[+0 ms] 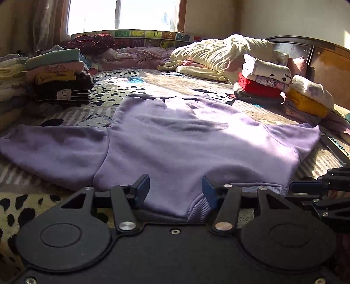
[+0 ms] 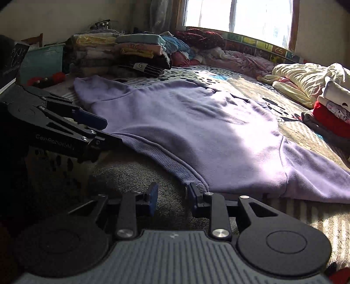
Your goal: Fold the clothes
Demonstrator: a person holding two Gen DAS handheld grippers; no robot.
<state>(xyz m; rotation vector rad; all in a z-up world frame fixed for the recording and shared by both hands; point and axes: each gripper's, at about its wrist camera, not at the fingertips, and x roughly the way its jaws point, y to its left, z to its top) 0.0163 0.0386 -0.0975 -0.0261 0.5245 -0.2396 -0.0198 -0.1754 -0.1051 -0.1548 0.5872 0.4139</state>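
Left claw (image 1: pixel 176 187) right up front in its own cam: blue pads apart, purple sweatshirt (image 1: pixel 175 139) hem lying between them, ribbed band bunched against the right pad, pads not pressing on it. Right claw (image 2: pixel 170 195) low over the gray blanket (image 2: pixel 135 174) at the bed's near edge, jaws apart w/ a narrower gap, nothing but blanket between them; its right pad sits just beside the hem corner, can't tell if it's touching.

Sweatshirt is spread flat across the middle of the bed (image 1: pixel 122 87), hem toward the cams, sleeves out to both sides, sun stripe across the chest. In the right cam the left claw (image 2: pixel 96 129) shows side-on at the hem's far end.

Around it: tall folded stack (image 1: pixel 59 74) at far left, dark striped piece w/ a "G" label at the bottom. On the right, a second stack (image 1: pixel 262 80), white on top, red under, gray at the base, w/ a yellow and white bundle (image 1: pixel 310 98) next to it. Cream bedding (image 1: pixel 221 54) heaped by the headboard (image 1: pixel 323 59), pink crumpled cloth (image 1: pixel 140 56) under the window (image 1: pixel 122 15). Teal bin (image 2: pixel 41 63) and red toy (image 2: pixel 47 79) off the bed's left corner in the right cam. Nothing lies on the sweatshirt; both stacks stand well apart from it.
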